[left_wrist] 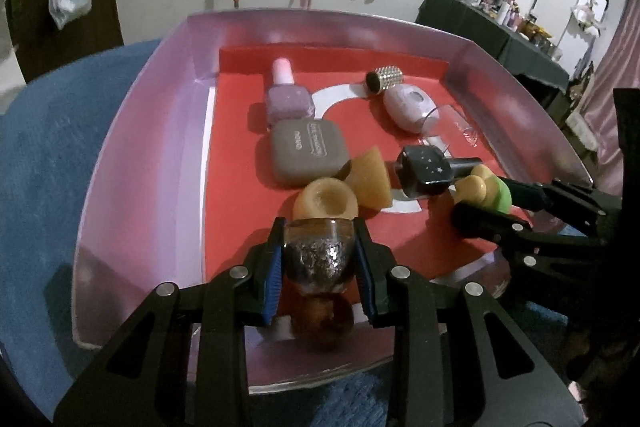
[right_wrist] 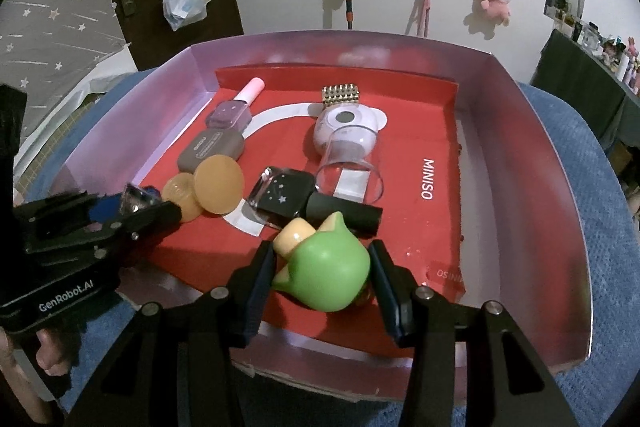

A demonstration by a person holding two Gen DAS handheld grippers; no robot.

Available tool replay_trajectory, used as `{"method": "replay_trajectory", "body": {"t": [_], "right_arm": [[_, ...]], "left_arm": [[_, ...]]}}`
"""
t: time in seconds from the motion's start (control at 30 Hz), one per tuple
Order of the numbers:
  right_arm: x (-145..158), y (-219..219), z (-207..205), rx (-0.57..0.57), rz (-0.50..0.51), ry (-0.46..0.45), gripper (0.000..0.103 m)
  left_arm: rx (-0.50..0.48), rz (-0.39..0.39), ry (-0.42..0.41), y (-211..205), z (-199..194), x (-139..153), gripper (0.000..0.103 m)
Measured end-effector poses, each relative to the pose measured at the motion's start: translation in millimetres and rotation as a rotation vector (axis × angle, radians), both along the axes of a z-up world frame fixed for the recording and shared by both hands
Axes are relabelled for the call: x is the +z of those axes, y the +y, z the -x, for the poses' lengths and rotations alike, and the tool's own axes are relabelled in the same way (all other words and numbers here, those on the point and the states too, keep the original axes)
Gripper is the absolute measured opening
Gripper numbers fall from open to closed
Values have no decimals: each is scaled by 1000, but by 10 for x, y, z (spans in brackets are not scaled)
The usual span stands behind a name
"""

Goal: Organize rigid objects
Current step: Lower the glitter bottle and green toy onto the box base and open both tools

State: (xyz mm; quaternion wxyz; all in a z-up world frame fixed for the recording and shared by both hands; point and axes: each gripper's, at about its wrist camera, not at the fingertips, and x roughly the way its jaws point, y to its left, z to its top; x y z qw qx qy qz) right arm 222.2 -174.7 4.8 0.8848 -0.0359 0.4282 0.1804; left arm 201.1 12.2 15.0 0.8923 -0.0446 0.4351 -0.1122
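A pink-walled box (left_wrist: 132, 131) with a red floor holds the objects. My left gripper (left_wrist: 320, 259) is shut on a glittery glass bottle (left_wrist: 320, 255) with a brown ball cap, low over the box's near edge. My right gripper (right_wrist: 322, 275) has its jaws spread around a green and cream figurine (right_wrist: 328, 275), which lies on the red floor (right_wrist: 420, 227); the fingers stand slightly apart from it. The figurine also shows in the left wrist view (left_wrist: 486, 189). Ahead lie an orange cup-shaped piece (left_wrist: 326, 201), an orange cone (left_wrist: 370, 183) and a black starred bottle (left_wrist: 426, 171).
Further in the box lie a grey compact (left_wrist: 308, 151), a purple nail polish bottle (left_wrist: 286, 95), a studded gold cylinder (left_wrist: 384, 79), a lilac oval device (left_wrist: 408, 107) and a clear cup (right_wrist: 350, 175). The box sits on a blue cloth (left_wrist: 44, 155).
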Motion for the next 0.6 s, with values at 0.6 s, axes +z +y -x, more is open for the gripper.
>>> {"method": "replay_trajectory", "body": {"t": [0.6], "right_arm": [[8,9,18,-8,-22,4,51]], "left_arm": [[20,-4,-1,-4,-25,18,29]]}}
